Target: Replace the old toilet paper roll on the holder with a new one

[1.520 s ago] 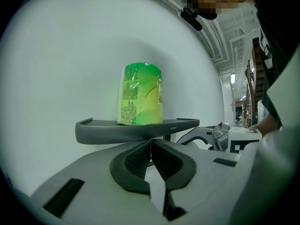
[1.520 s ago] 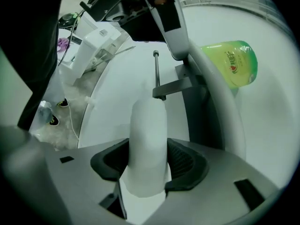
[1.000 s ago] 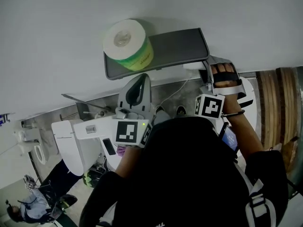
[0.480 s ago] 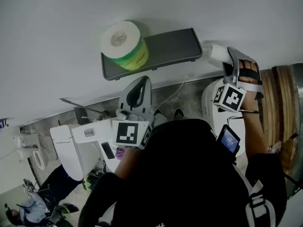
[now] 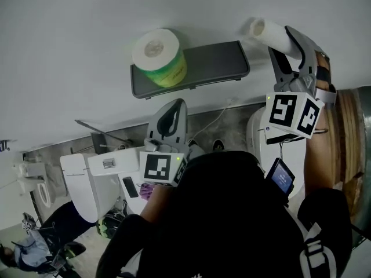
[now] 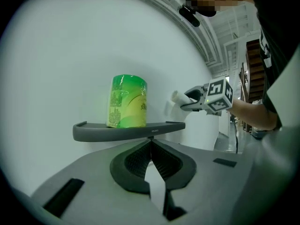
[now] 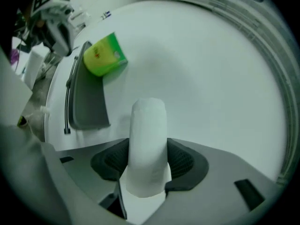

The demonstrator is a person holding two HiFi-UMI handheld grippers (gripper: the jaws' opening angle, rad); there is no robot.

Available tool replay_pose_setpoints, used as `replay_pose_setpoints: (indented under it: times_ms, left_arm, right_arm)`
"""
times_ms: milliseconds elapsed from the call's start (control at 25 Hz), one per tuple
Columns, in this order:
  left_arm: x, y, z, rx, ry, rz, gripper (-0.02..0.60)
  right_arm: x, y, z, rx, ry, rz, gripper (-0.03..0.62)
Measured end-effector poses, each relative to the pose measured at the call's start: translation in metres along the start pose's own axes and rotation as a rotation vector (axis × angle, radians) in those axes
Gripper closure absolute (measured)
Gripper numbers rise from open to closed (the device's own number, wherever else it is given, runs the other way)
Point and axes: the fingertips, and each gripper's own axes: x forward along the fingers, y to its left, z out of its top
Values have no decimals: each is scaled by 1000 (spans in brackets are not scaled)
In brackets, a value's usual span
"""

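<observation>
A new roll in green wrap (image 5: 156,57) stands on the left end of the grey wall shelf (image 5: 208,65). My right gripper (image 5: 282,39) is raised beside the shelf's right end, shut on a thin white old roll (image 5: 268,30) that sticks out past its fingertips toward the wall. In the right gripper view the old roll (image 7: 147,144) fills the jaws, with the green roll (image 7: 105,55) and shelf (image 7: 89,97) off to the left. My left gripper (image 5: 168,117) hangs just below the shelf (image 6: 129,129), shut on nothing, under the green roll (image 6: 127,101).
A plain white wall fills the background. A white toilet (image 5: 87,178) stands below at the left and a wooden panel (image 5: 348,126) at the right. A small lit screen (image 5: 281,175) sits on the right forearm. A bystander shows at the lower left corner.
My right gripper has lifted with the old roll from beneath the shelf's right end to above shelf level, rolling as it went. The left gripper has stayed put.
</observation>
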Motion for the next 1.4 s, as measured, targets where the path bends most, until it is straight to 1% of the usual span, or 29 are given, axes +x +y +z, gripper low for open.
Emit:
replay_pose_setpoints:
  times_ms: [120, 200, 240, 320, 400, 480, 520, 560, 640, 720, 800, 880, 1040, 1200, 1240, 1280, 1320, 1400]
  left_arm:
    - [1, -5, 22, -2, -12, 25, 558]
    - [2, -13, 42, -1, -23, 50, 558]
    - [0, -14, 43, -1, -24, 59, 558]
    - [-8, -5, 26, -6, -14, 64, 558]
    - [-13, 11, 5, -14, 0, 66, 558]
    - [-14, 22, -4, -17, 7, 74, 558]
    - [-14, 25, -7, -19, 11, 77, 558]
    - [-16, 26, -12, -21, 17, 75, 558]
    - [-20, 27, -23, -26, 33, 62, 558]
    - [-20, 28, -27, -32, 40, 53, 558]
    - [-14, 29, -18, -34, 33, 61, 558]
    - [-7, 26, -8, -31, 22, 71, 558]
    - [-3, 20, -11, -24, 20, 72, 558]
    - [-2, 19, -12, -24, 24, 71, 558]
    - [-2, 19, -11, -23, 25, 71, 558]
    - [-3, 19, -11, -21, 26, 72, 558]
    - [-3, 18, -10, -19, 27, 72, 558]
    - [-5, 18, -10, -17, 26, 75, 558]
  right_arm:
    - [-2, -34, 47, 154, -168, 37, 352]
    - [-5, -53, 71, 311, -288, 102, 352]
    - [-6, -52, 80, 406, -334, 148, 352]
    - [-1, -22, 94, 598, -385, 261, 352]
    - [12, 16, 103, 780, -397, 385, 352]
    - [22, 41, 108, 956, -406, 508, 352]
    - [24, 50, 110, 1025, -406, 559, 352]
    - [25, 58, 109, 1073, -401, 592, 352]
    - [23, 72, 106, 1103, -384, 596, 352]
    - [23, 77, 107, 1089, -379, 578, 352]
    - [27, 67, 112, 1071, -407, 571, 349]
    - [26, 54, 114, 1054, -452, 565, 328]
    - [20, 58, 115, 1000, -510, 563, 321]
    - [20, 60, 107, 953, -475, 548, 321]
    - [21, 59, 105, 937, -462, 544, 326]
    - [22, 59, 104, 923, -452, 538, 363]
    - [22, 59, 103, 915, -445, 532, 386]
    - [20, 59, 100, 907, -433, 514, 388]
